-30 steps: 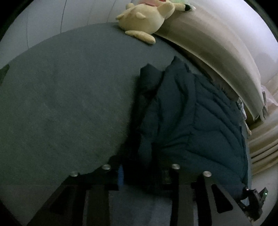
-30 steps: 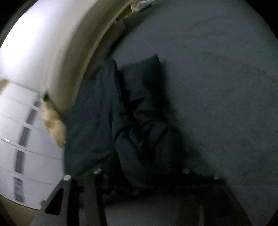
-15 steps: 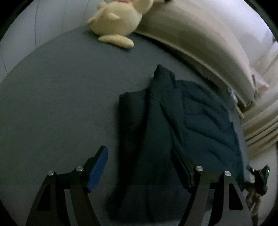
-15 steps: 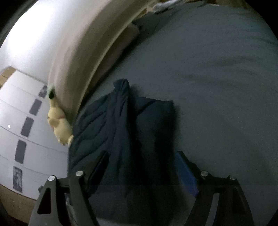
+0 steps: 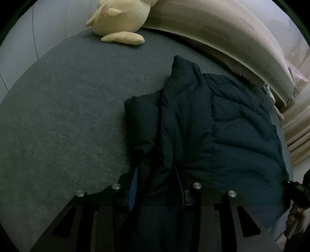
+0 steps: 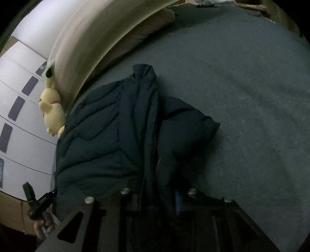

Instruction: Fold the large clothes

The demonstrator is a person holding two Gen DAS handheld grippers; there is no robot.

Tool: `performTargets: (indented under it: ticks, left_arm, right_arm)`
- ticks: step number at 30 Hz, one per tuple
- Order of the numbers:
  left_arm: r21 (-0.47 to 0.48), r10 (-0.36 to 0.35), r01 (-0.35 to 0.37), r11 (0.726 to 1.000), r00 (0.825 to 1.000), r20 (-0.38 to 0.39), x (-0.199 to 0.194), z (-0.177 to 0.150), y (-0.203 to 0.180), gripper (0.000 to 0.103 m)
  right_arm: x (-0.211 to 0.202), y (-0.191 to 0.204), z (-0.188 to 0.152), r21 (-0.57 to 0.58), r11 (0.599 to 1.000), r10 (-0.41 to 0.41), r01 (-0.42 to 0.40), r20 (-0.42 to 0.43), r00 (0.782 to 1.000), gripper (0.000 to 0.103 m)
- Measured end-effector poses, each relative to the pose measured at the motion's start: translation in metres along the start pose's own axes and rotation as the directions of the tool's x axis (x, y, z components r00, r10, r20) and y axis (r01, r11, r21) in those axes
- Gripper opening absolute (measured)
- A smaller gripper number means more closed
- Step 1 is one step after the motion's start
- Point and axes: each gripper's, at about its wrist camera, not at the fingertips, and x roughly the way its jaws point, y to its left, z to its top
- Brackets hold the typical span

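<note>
A dark navy puffer jacket (image 5: 222, 126) lies on the grey bed cover (image 5: 67, 106), one side folded lengthwise over the body. In the left wrist view my left gripper (image 5: 157, 186) is closing, its blue pad (image 5: 133, 186) pressing the jacket's near hem. In the right wrist view the same jacket (image 6: 108, 139) fills the middle. My right gripper (image 6: 157, 199) is closing too, with the folded near edge bunched between its fingers. Each gripper's fingertips are buried in dark fabric.
A yellow plush toy (image 5: 120, 17) sits at the bed's far corner by the beige padded headboard (image 5: 222, 34). A white wardrobe with dark handles (image 6: 19, 108) stands beyond the bed. Bare grey cover (image 6: 251, 97) spreads to the right of the jacket. A hand holds the other gripper (image 6: 38, 203).
Half a second ago both grippers stood open above the jacket's near edge. Both have since come down and closed on that fabric, and the views have shifted sideways.
</note>
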Motion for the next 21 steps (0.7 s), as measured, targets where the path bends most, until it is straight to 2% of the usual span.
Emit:
performTargets:
  ticks: [2, 4, 5, 6, 7, 8, 12, 15, 17, 18, 20, 21]
  left_arm:
    - [0.003, 0.004, -0.004, 1.000, 1.000, 0.001, 0.002, 0.001, -0.005, 0.036]
    - [0.010, 0.009, -0.009, 1.000, 1.000, 0.003, -0.001, -0.001, -0.003, 0.036]
    - [0.013, 0.011, -0.011, 1.000, 1.000, 0.003, -0.001, 0.000, -0.002, 0.036]
    - [0.014, 0.013, -0.013, 1.000, 1.000, 0.002, -0.001, 0.000, -0.003, 0.037]
    - [0.012, 0.012, -0.012, 1.000, 1.000, 0.000, -0.001, 0.001, -0.003, 0.037]
    - [0.012, 0.011, -0.011, 1.000, 1.000, -0.001, -0.004, -0.002, 0.001, 0.037]
    - [0.018, 0.029, -0.029, 0.999, 1.000, 0.003, -0.004, -0.001, -0.003, 0.043]
    - [0.005, 0.082, -0.082, 0.997, 0.997, 0.014, -0.016, 0.001, -0.003, 0.059]
    - [0.004, 0.111, -0.111, 0.994, 0.992, 0.060, -0.034, 0.002, -0.006, 0.060]
    - [0.010, 0.134, -0.135, 0.991, 0.986, 0.102, -0.046, 0.003, -0.011, 0.064]
    - [0.031, 0.139, -0.147, 0.989, 0.973, 0.183, -0.068, 0.004, -0.029, 0.070]
    - [0.049, 0.127, -0.140, 0.989, 0.971, 0.205, -0.073, 0.003, -0.039, 0.072]
  right_arm:
    - [0.002, 0.002, 0.001, 0.007, 1.000, -0.003, 0.003, -0.003, 1.000, 0.027]
    - [0.005, 0.003, 0.002, 0.015, 1.000, -0.005, 0.005, -0.007, 1.000, 0.032]
    - [0.008, 0.005, 0.005, 0.025, 1.000, -0.011, 0.012, -0.007, 1.000, 0.041]
    - [0.008, 0.003, 0.005, 0.034, 0.999, -0.027, 0.027, -0.009, 1.000, 0.062]
    - [0.005, -0.001, 0.002, 0.044, 0.998, -0.054, 0.055, -0.009, 0.998, 0.072]
    - [0.002, -0.004, 0.000, 0.050, 0.997, -0.065, 0.065, -0.005, 0.998, 0.075]
    - [-0.006, -0.005, -0.003, 0.064, 0.996, -0.069, 0.068, 0.014, 0.998, 0.075]
    - [-0.030, 0.006, -0.002, 0.036, 0.989, -0.145, 0.143, 0.078, 0.986, 0.075]
    - [-0.051, 0.020, 0.000, 0.007, 0.978, -0.209, 0.210, 0.157, 0.965, 0.076]
    - [-0.063, 0.032, 0.000, -0.013, 0.972, -0.227, 0.234, 0.209, 0.951, 0.077]
    - [-0.075, 0.058, 0.000, -0.066, 0.970, -0.208, 0.234, 0.269, 0.940, 0.082]
    - [-0.076, 0.075, -0.002, -0.108, 0.968, -0.187, 0.225, 0.279, 0.942, 0.083]
